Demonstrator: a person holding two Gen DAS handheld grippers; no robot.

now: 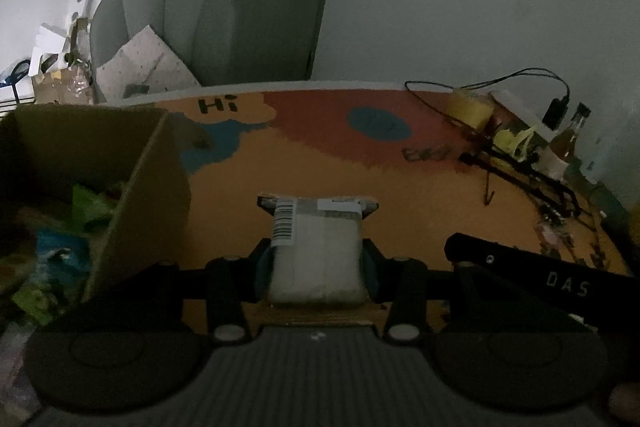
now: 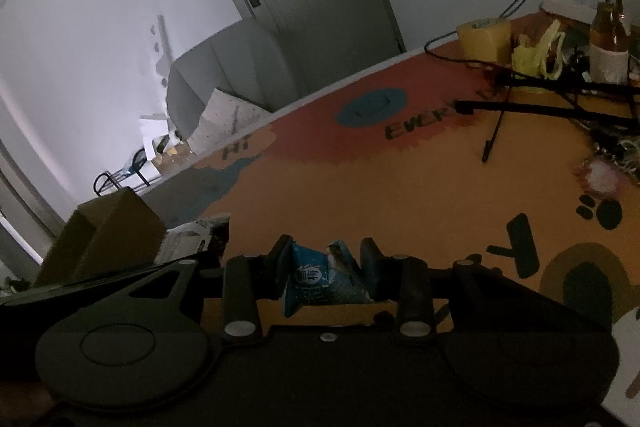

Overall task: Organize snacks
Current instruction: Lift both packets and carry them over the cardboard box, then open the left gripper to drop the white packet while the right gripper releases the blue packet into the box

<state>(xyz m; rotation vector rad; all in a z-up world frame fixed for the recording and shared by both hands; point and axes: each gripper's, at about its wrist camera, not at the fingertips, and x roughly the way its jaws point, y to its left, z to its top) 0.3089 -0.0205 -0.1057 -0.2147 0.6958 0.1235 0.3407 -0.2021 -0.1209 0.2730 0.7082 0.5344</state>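
My left gripper is shut on a white snack packet with a barcode label, which hangs just above the orange table mat. To its left stands an open cardboard box with green and blue snack bags inside. My right gripper is shut on a small blue snack packet, crumpled between the pads. In the right wrist view the left gripper's body, its white packet and the box sit at the lower left.
At the table's far right stand a yellow tape roll, a glass bottle, yellow scraps, cables and black rods. A door and a grey chair lie beyond the table's far edge.
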